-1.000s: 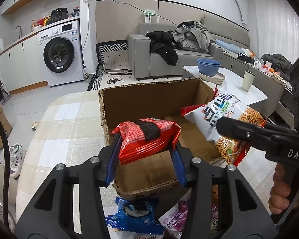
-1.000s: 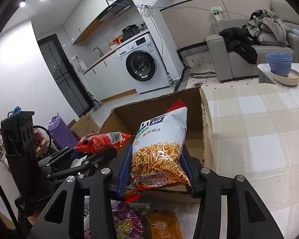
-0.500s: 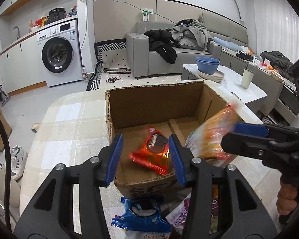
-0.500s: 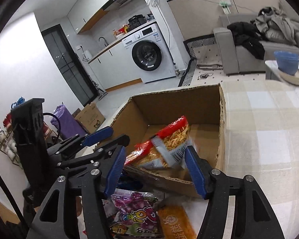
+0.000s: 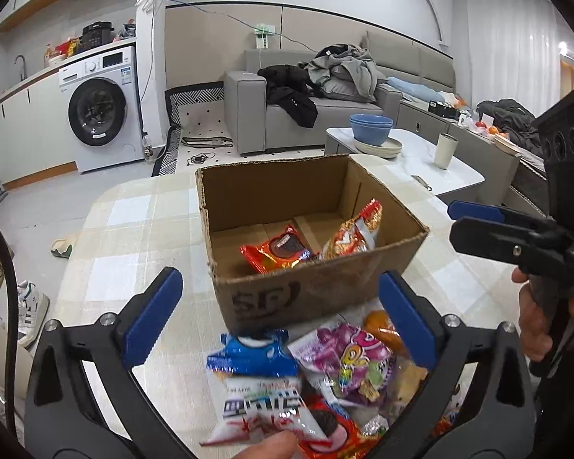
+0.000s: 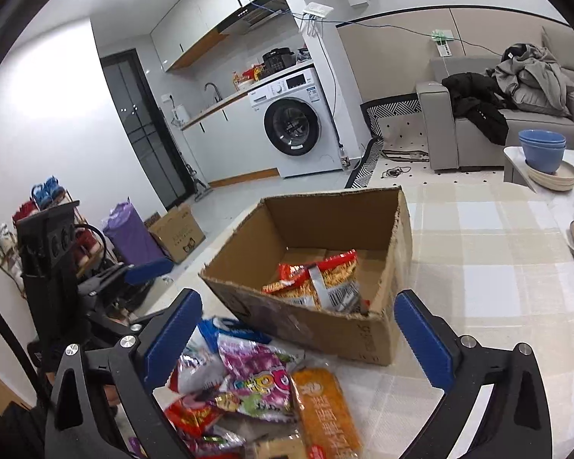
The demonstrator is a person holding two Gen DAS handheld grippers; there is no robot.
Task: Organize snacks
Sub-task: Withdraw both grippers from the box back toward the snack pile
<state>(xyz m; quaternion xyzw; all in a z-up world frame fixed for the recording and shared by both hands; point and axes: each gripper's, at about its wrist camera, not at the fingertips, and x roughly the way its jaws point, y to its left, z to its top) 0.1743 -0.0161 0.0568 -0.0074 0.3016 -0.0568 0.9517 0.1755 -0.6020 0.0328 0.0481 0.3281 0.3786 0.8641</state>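
An open cardboard box stands on the checked table. Inside lie a red cookie packet and a bag of orange snack sticks. A pile of loose snacks lies in front of the box: a blue packet, a purple candy bag, a white packet and an orange packet. My left gripper is open and empty above the pile. My right gripper is open and empty, near the box's front.
The right gripper's body shows at the right of the left wrist view; the left one at the left of the right wrist view. A low white table with blue bowls stands beyond the box.
Both grippers let go of their packets, which now lie in the box. Both grippers opened wide and pulled back toward the snack pile.
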